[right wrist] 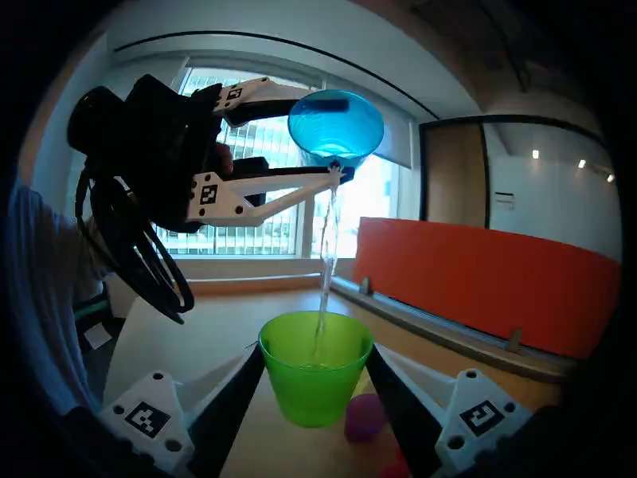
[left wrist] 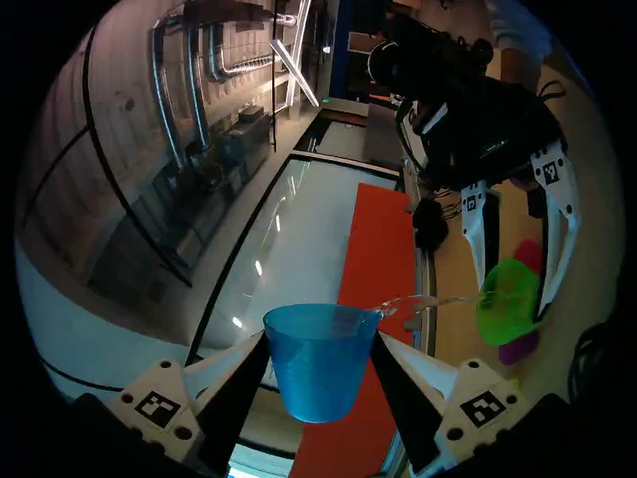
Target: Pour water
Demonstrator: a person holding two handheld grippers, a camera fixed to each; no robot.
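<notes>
Your left tongs [left wrist: 321, 350] are spread about a cup's width, with both fingers pressing on the sides of a blue cup [left wrist: 321, 368] just under its rim. The cup sits between the fingertips, gripped from either side. In the right gripper view, the same tongs are held high and turned over on their side, so the blue cup is tipped steeply, with its rim at the low edge.

Your right tongs [right wrist: 316, 366] are open to much the same width and pinch a green cup [right wrist: 316, 386], one finger on each side of its upper wall. This cup stands upright, held just above the pale wooden surface [right wrist: 207, 327] and below the blue one.

A thin stream of water [right wrist: 326, 255] leaves the lowest point of the blue cup's rim, beside the lower finger. It falls in a slightly wavering line and lands inside the green cup, near the middle of its mouth. In the left gripper view, the stream runs sideways from the blue rim across to the green cup's open mouth.

Both cups are see-through plastic. The blue one looks bright where light from the window [right wrist: 263, 143] comes through it.

A small purple thing [right wrist: 365, 416] lies on the surface just beside the green cup. An orange panel [right wrist: 494, 279] stands along the far edge of the surface. Black cables [right wrist: 151, 263] loop down from your left tongs, next to a blue sleeve [right wrist: 40, 303].
</notes>
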